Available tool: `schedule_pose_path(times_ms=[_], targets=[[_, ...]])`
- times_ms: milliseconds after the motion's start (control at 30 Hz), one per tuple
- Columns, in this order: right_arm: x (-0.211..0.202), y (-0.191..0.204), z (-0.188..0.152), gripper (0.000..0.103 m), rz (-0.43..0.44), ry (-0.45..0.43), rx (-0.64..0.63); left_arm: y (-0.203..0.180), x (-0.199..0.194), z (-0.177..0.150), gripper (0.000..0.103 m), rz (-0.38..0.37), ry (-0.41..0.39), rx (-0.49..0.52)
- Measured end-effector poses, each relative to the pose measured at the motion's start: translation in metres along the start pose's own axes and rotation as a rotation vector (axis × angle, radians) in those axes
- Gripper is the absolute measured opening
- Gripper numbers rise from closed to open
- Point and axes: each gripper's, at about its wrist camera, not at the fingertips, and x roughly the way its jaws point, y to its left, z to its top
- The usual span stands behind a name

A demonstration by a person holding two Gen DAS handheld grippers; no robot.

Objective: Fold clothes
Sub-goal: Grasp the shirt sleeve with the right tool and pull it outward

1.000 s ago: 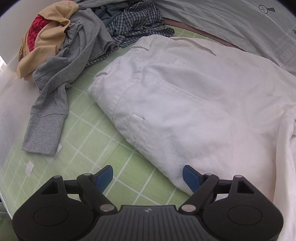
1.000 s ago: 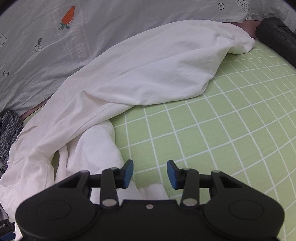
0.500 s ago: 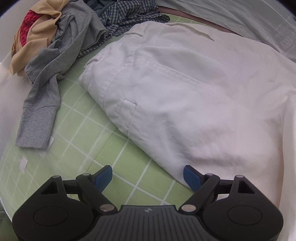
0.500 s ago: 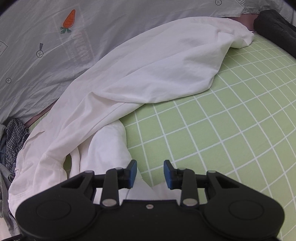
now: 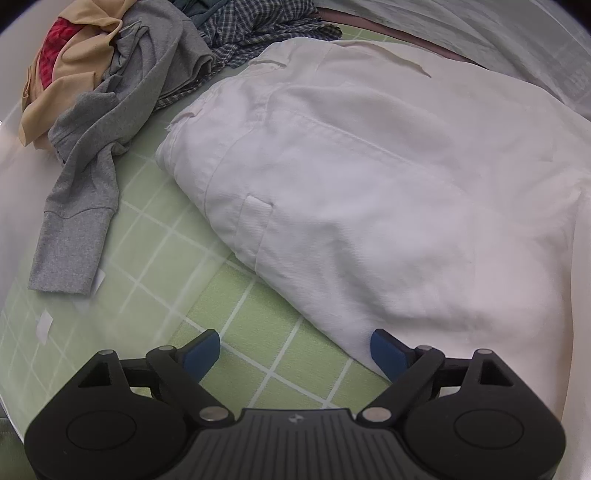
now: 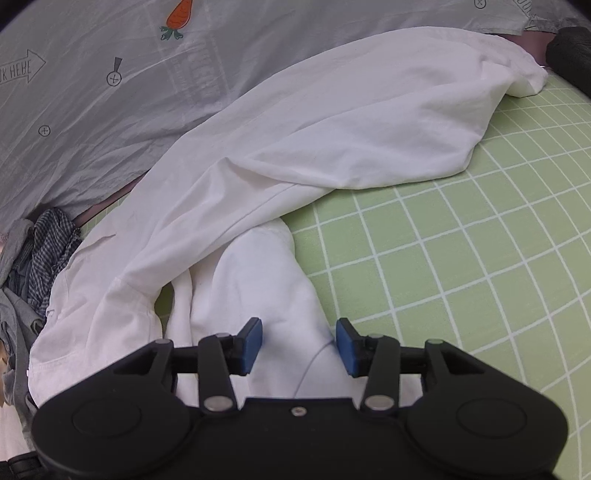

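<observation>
White trousers [image 5: 351,184] lie on the green checked mat [image 5: 155,251], waistband and pocket toward the left. My left gripper [image 5: 295,350] is open wide at their near edge, its right fingertip touching the white cloth and its left one over bare mat. In the right wrist view the trousers [image 6: 332,129] stretch away to the far right, one leg draped over the other. My right gripper [image 6: 299,341] is open just above the lower, bunched leg, with white cloth showing between its fingers and nothing gripped.
A pile of clothes sits far left: a grey sweater [image 5: 96,155], a checked shirt [image 5: 258,29] and a beige and red garment [image 5: 62,55]. A grey carrot-print sheet [image 6: 129,92] runs along the back. A dark object [image 6: 569,51] lies far right. Bare mat [image 6: 461,240] spreads right.
My right gripper has shifted left over the lower trouser leg; its fingers narrowed, then spread again. My left gripper has edged closer to the trousers' near edge, staying open.
</observation>
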Motion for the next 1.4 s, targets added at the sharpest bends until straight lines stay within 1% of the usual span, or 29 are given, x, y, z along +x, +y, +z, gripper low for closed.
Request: schedule_pose_path(times_ms=[67,100,133,167,200,267,333,433,500,600,767,833,867,933,1033,1067,1100,1133,1167,1200,1233,1267,1300,1400], targets=[[0.004,0.000,-0.001,0.044,-0.005,0.017,-0.011,0.001,0.001,0.000,0.092,0.003,-0.002,0.001],[0.006,-0.001,-0.002,0.037,-0.004,0.026,-0.027,0.001,0.001,0.000,0.093,0.003,-0.004,0.002],[0.007,0.000,-0.003,0.033,-0.006,0.034,-0.054,0.001,0.002,0.000,0.093,0.001,-0.006,0.003],[0.009,0.000,-0.003,0.020,-0.010,0.041,-0.083,0.001,0.002,-0.001,0.093,-0.002,-0.009,0.005],[0.008,-0.001,-0.004,0.015,-0.003,0.043,-0.095,0.002,0.002,-0.001,0.093,-0.004,-0.011,0.008],[0.002,-0.009,-0.004,0.009,0.032,0.037,-0.053,0.002,0.002,-0.002,0.094,-0.005,-0.017,0.015],[-0.007,-0.013,-0.003,0.007,0.034,0.019,-0.045,0.003,0.003,-0.002,0.096,-0.002,-0.020,0.018],[-0.032,-0.021,-0.006,0.006,-0.078,-0.060,-0.119,0.008,0.005,-0.002,0.098,-0.015,-0.014,0.000],[-0.051,-0.038,-0.007,0.005,-0.170,-0.117,-0.121,0.010,0.005,-0.002,0.099,-0.023,-0.013,-0.005],[-0.084,-0.082,-0.009,0.005,-0.349,-0.205,-0.024,0.011,0.003,-0.003,0.099,-0.026,-0.012,-0.007],[-0.122,-0.147,-0.013,0.005,-0.630,-0.301,0.145,0.014,-0.002,-0.004,0.098,-0.028,-0.019,-0.028],[-0.138,-0.173,-0.015,0.005,-0.742,-0.338,0.214,0.020,-0.007,-0.003,0.098,-0.051,-0.043,-0.054],[-0.145,-0.186,-0.016,0.005,-0.798,-0.357,0.248,0.024,-0.009,-0.001,0.098,-0.075,-0.061,-0.075],[-0.141,-0.195,-0.019,0.006,-0.792,-0.327,0.253,0.032,-0.013,0.006,0.098,-0.131,-0.094,-0.126],[-0.132,-0.194,-0.024,0.006,-0.786,-0.299,0.223,0.039,-0.010,0.018,0.096,-0.174,-0.100,-0.201],[-0.130,-0.194,-0.025,0.006,-0.779,-0.295,0.230,0.039,-0.009,0.022,0.090,-0.182,-0.098,-0.216],[-0.128,-0.195,-0.025,0.006,-0.772,-0.291,0.240,0.038,-0.008,0.025,0.078,-0.186,-0.092,-0.220],[-0.127,-0.195,-0.026,0.006,-0.764,-0.287,0.249,0.036,-0.006,0.029,0.070,-0.190,-0.087,-0.223],[-0.125,-0.195,-0.027,0.006,-0.757,-0.284,0.258,0.035,-0.005,0.032,0.053,-0.194,-0.081,-0.226],[-0.125,-0.196,-0.028,0.006,-0.757,-0.283,0.259,0.034,-0.004,0.036,0.043,-0.198,-0.076,-0.230],[-0.125,-0.196,-0.029,0.006,-0.758,-0.285,0.260,0.032,-0.004,0.038,0.038,-0.197,-0.076,-0.225],[-0.126,-0.196,-0.030,0.006,-0.757,-0.287,0.264,0.029,-0.006,0.039,0.029,-0.191,-0.085,-0.212],[-0.129,-0.198,-0.032,0.006,-0.755,-0.291,0.276,0.028,-0.010,0.039,0.025,-0.183,-0.095,-0.200],[-0.136,-0.203,-0.037,0.006,-0.751,-0.302,0.306,0.034,-0.027,0.036,0.018,-0.167,-0.153,-0.197]])
